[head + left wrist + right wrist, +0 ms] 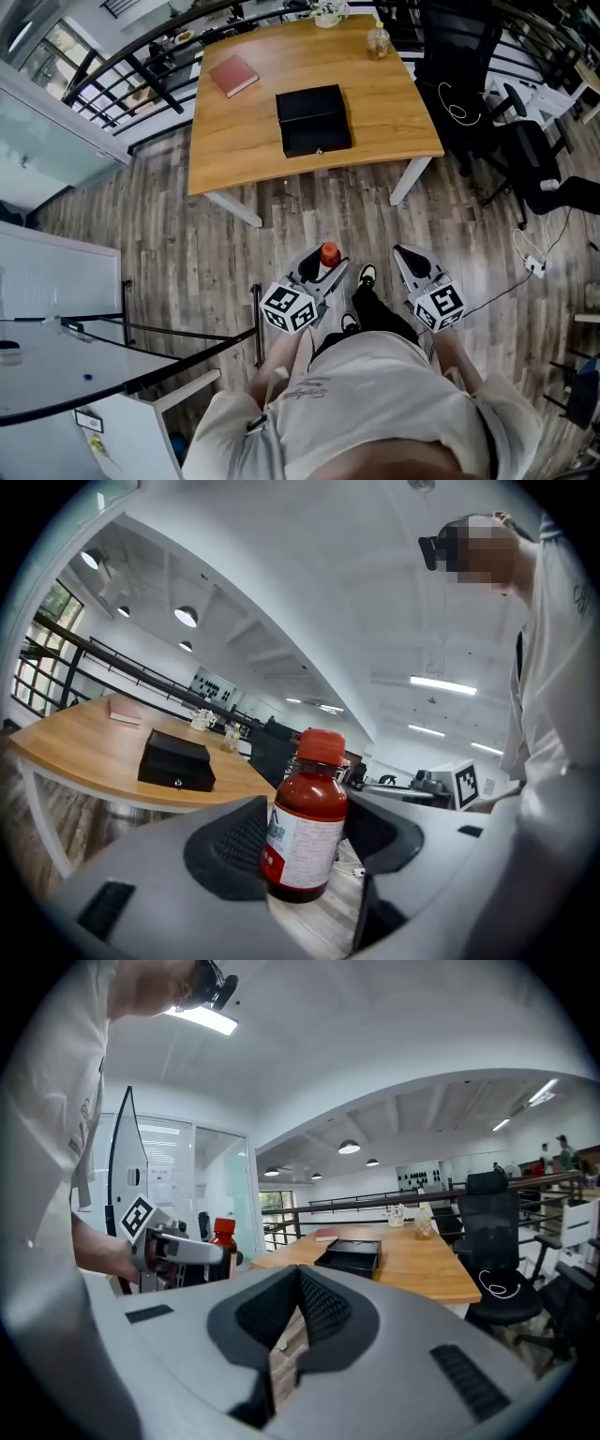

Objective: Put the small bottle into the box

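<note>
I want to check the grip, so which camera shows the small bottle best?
The left gripper view: the bottle fills the middle, upright, clamped between the left gripper's jaws, cap and label clear. The head view shows mostly its red cap from above; the right gripper view shows it small, partly behind that gripper.

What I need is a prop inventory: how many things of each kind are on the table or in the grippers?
Bottles: 2, the small bottle in the left gripper and a pale bottle on the table.
Boxes: 1, the black box.
Books: 1, the red book.
Unclear: 1, a white item.
Total: 5.
</note>
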Demonstrator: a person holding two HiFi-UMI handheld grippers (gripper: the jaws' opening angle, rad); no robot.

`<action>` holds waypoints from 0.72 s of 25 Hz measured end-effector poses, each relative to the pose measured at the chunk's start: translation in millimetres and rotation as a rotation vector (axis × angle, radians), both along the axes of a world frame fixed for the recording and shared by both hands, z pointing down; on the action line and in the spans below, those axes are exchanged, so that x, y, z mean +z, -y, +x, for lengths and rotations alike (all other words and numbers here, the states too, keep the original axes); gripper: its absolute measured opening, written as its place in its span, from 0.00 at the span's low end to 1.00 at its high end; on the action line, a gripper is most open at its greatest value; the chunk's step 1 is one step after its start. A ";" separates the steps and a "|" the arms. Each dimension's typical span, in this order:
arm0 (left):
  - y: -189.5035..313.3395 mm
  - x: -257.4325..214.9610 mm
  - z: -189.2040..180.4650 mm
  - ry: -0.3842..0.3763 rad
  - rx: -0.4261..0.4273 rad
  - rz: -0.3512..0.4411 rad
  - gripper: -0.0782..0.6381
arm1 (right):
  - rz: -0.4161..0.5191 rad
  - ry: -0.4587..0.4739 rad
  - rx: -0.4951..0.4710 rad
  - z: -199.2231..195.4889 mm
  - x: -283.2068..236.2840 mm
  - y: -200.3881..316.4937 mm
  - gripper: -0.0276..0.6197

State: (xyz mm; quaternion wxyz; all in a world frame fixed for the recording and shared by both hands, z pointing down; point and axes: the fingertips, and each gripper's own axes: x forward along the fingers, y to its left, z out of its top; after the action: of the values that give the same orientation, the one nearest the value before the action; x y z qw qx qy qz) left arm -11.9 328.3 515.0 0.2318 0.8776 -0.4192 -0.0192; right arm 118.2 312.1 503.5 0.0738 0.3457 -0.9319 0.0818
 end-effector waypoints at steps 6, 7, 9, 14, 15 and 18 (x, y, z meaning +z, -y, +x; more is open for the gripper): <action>51.0 4.7 -11.2 0.039 -0.021 -0.024 0.46 | 0.023 0.083 -0.011 -15.7 0.6 60.4 0.04; 60.1 4.2 -9.1 0.043 -0.021 -0.032 0.46 | 0.014 0.095 -0.008 -15.1 2.0 71.2 0.04; 79.3 -2.2 -4.7 0.050 -0.012 -0.036 0.46 | -0.003 0.113 -0.005 -15.0 1.8 94.2 0.04; 124.0 -17.7 0.5 0.090 0.010 -0.024 0.46 | 0.022 0.144 -0.043 -26.4 -14.1 146.8 0.04; 132.2 -18.4 1.1 0.101 0.009 -0.021 0.46 | 0.026 0.149 -0.050 -27.7 -15.8 156.4 0.04; 151.6 -19.8 -0.4 0.134 -0.013 -0.011 0.46 | -0.008 0.201 -0.022 -25.4 -15.1 185.0 0.04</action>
State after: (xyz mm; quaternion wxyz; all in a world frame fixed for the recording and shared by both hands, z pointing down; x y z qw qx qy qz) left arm -12.3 176.7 495.2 0.2082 0.8729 -0.4395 0.0404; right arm 92.8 127.2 488.4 -0.0178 0.3252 -0.9380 0.1192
